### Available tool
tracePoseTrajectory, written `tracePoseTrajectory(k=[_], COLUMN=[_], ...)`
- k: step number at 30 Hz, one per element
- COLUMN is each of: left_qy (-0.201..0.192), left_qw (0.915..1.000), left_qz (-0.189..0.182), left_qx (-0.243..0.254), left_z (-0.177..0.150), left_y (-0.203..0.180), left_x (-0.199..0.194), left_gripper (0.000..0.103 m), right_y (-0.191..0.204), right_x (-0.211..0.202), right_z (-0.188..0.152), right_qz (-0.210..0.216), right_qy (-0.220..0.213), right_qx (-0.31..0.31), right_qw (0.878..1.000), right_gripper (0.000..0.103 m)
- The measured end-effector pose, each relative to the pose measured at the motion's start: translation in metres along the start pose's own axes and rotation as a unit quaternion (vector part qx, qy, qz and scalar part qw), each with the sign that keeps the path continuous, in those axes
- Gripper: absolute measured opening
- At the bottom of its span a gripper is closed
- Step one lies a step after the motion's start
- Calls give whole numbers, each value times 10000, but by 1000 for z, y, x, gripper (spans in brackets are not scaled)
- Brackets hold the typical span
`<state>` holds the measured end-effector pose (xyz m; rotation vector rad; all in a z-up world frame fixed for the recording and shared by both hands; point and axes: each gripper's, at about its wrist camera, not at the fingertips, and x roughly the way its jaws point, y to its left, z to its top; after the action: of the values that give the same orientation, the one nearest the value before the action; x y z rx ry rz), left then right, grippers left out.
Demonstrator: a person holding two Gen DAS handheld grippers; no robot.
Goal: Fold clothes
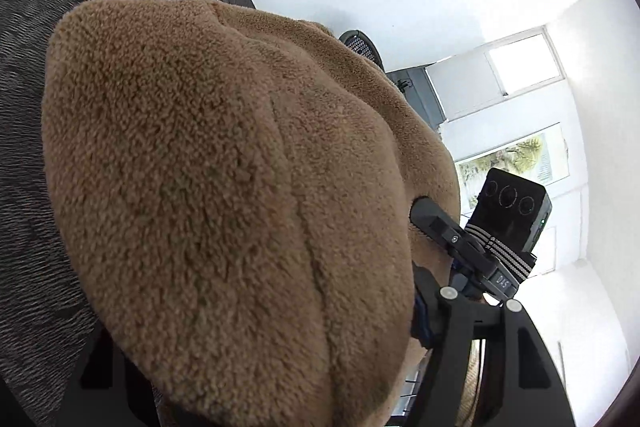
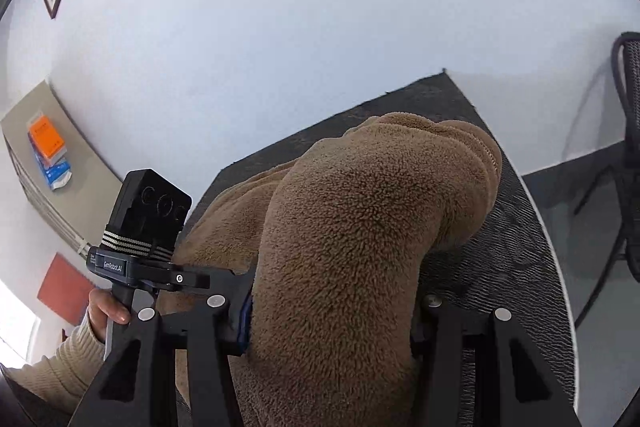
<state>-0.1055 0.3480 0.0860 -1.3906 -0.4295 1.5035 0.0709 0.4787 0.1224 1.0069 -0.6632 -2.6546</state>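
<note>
Both grippers, left gripper and right gripper, clamp your thick, soft brown fleece; hold its edges.

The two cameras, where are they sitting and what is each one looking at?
Left wrist: sits on the left gripper, looking along it across the brown fleece garment on the dark table cover; the right gripper shows, with no hand in view.
Right wrist: sits on the right gripper, shut on the fleece, facing the white wall; the left gripper, a hand and a ribbed sleeve show.
Shared: the fleece, the table cover, and each sees the other gripper.
</note>
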Motion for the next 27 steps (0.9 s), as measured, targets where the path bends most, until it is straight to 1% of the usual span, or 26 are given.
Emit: tracePoseTrajectory(k=[2, 4, 6, 7, 8, 9, 10, 11, 12, 15, 16, 18, 21, 22, 23, 24, 26, 27], left_qy=[84, 170, 236, 288, 336, 351, 360, 390, 425, 514, 530, 429, 120, 2, -118, -186, -222, -180], left_qw=[9999, 9994, 9988, 9985, 9983, 9985, 9986, 9986, 9985, 9979, 9976, 9980, 9977, 9968, 9956, 9945, 9931, 9927], left_qz=[114, 291, 420, 432, 416, 339, 250, 226, 213, 98, 44, -93, -319, -379, -435, -458, -450, -514], left_qx=[-33, -35, -86, -149, -227, -261, -286, -277, -260, -386, -444, -451, -589, -703, -825, -928, -1060, -1076], left_z=[1, -1, -3, -4, -5, -5, -4, -4, -3, -1, 0, 4, 15, 20, 26, 31, 42, 47], left_y=[5, 10, 10, 13, 16, 19, 22, 23, 24, 28, 30, 35, 49, 56, 64, 72, 85, 88], left_x=[11, 26, 43, 49, 56, 55, 53, 51, 49, 37, 32, 16, -12, -20, -28, -33, -39, -38], left_gripper=[75, 76, 80, 85, 88, 88, 88, 88, 88, 89, 90, 90, 93, 96, 97, 97, 97, 97], right_y=[-19, -25, -31, -35, -46, -57, -60, -64, -67, -79, -81, -91, -118, -129, -140, -148, -162, -167], right_x=[4, 12, 22, 27, 23, 20, 26, 32, 37, 39, 28, 19, 13, 20, 28, 36, 51, 58], right_z=[-5, -11, -17, -19, -15, -11, -12, -13, -14, -21, -22, -15, -3, 1, 6, 11, 20, 24], right_qz=[-58, -122, -226, -233, -221, -208, -200, -191, -174, 89, 204, 413, 809, 905, 996, 1041, 1139, 1201], right_qy=[110, 233, 358, 377, 391, 406, 429, 452, 475, 524, 497, 379, 220, 221, 223, 239, 285, 329], right_qx=[108, 222, 282, 336, 398, 458, 495, 533, 570, 684, 730, 937, 1489, 1678, 1862, 2008, 2281, 2376], right_qw=[9999, 9994, 9987, 9985, 9982, 9979, 9976, 9974, 9971, 9962, 9959, 9940, 9853, 9814, 9772, 9738, 9665, 9633], right_gripper=[54, 54, 56, 57, 62, 70, 74, 80, 81, 83, 84, 86, 91, 92, 96, 98, 98, 98])
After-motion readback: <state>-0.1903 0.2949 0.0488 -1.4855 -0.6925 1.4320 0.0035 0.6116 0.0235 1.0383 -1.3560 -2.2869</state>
